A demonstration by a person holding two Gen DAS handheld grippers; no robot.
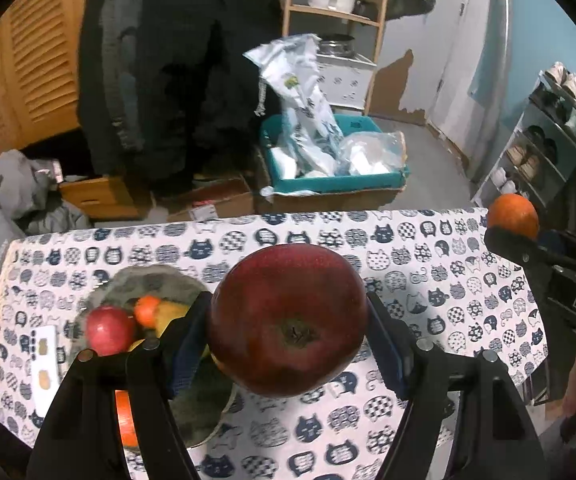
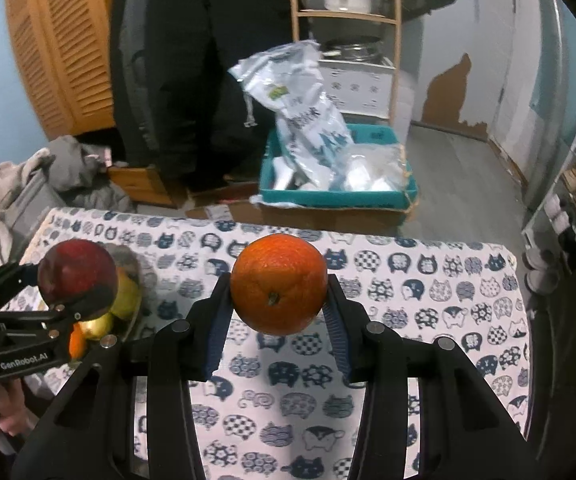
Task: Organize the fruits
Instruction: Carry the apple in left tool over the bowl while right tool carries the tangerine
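My left gripper (image 1: 288, 320) is shut on a large dark red apple (image 1: 288, 322) and holds it above the cat-print tablecloth (image 1: 428, 288), just right of a grey bowl (image 1: 155, 280). The bowl holds a small red apple (image 1: 108, 330), a small orange (image 1: 147, 310) and yellow fruit (image 1: 169, 314). My right gripper (image 2: 279, 292) is shut on an orange (image 2: 279, 284) above the cloth (image 2: 428, 292). In the right wrist view the left gripper (image 2: 75, 280) with its apple (image 2: 76, 270) is at the far left over the bowl (image 2: 127, 260). The orange also shows in the left wrist view (image 1: 512, 216).
A white strip with two tan pieces (image 1: 43, 364) lies left of the bowl. Beyond the table's far edge stand a teal bin of plastic bags (image 1: 328, 160), cardboard boxes (image 1: 207, 204), a wooden shelf with pots (image 1: 332, 0) and a shoe rack (image 1: 540, 148).
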